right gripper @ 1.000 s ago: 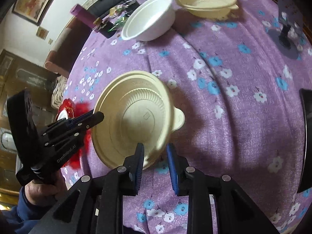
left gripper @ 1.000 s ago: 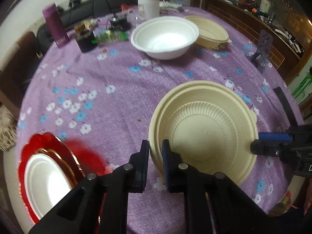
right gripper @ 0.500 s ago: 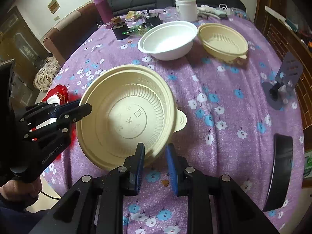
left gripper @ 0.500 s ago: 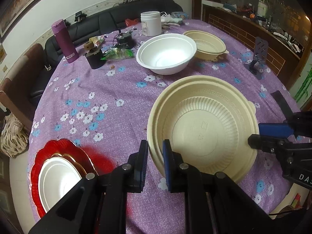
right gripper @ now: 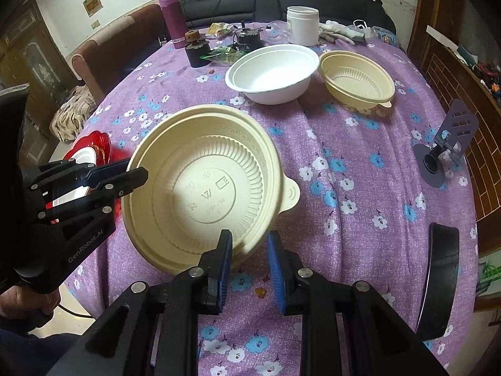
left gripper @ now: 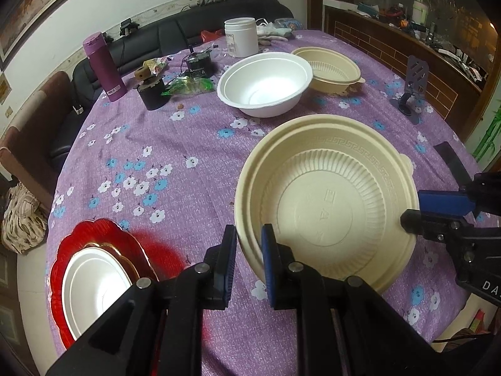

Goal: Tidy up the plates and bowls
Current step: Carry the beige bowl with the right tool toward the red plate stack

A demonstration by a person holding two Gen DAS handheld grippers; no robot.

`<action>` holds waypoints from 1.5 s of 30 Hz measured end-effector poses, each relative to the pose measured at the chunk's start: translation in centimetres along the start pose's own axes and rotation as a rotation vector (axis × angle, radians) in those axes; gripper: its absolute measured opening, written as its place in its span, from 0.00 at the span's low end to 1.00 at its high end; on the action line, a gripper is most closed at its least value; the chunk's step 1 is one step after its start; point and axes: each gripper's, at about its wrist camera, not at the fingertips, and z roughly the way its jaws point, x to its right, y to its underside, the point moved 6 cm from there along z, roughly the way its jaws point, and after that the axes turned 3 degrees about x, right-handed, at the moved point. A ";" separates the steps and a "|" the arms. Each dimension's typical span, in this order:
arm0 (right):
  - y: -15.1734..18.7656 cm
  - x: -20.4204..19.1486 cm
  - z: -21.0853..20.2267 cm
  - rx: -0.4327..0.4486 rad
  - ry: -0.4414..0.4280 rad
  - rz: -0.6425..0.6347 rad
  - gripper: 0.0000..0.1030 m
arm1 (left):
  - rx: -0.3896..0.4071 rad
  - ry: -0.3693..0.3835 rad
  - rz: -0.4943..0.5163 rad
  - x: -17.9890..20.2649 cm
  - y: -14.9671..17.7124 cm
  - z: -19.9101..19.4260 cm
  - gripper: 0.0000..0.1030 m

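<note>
A large cream ribbed bowl (left gripper: 328,200) is held above the purple flowered tablecloth by both grippers. My left gripper (left gripper: 249,247) is shut on its left rim. My right gripper (right gripper: 249,250) is shut on its near rim; the bowl (right gripper: 206,188) fills the middle of the right wrist view. A white bowl (left gripper: 266,83) and a smaller cream bowl (left gripper: 328,69) stand at the far side. A red plate (left gripper: 94,241) with a gold-rimmed plate and a white dish stacked on it sits at the near left.
A purple bottle (left gripper: 105,65), a white jar (left gripper: 242,40), a black cup (left gripper: 152,92), snack packets and gloves crowd the far edge. A grey phone stand (right gripper: 447,144) is at the right, a black object (right gripper: 438,282) near the right edge. A sofa lies behind.
Both grippers have lifted the large cream bowl and risen with it; the views now look down on more of the table. Both grips are unchanged.
</note>
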 end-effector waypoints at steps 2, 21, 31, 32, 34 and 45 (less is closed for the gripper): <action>0.1 0.0 0.0 0.001 0.002 -0.003 0.25 | -0.003 0.000 -0.001 0.0 0.1 0.0 0.14; 0.0 -0.5 -1.0 0.033 0.032 -0.037 0.25 | -0.003 -0.001 0.001 0.1 0.3 0.0 0.16; -0.2 -0.7 -1.7 0.053 0.052 -0.061 0.25 | 0.006 -0.004 -0.005 0.1 0.3 -0.3 0.17; -0.2 -0.7 -1.7 0.055 0.054 -0.065 0.25 | 0.006 -0.005 -0.006 0.2 0.3 -0.3 0.17; -0.3 -0.8 -1.8 0.058 0.056 -0.070 0.25 | 0.009 -0.006 -0.009 0.1 0.3 -0.4 0.17; -1.0 -2.1 -2.5 0.085 0.048 -0.102 0.25 | 0.032 -0.028 -0.040 -1.4 0.6 -1.6 0.17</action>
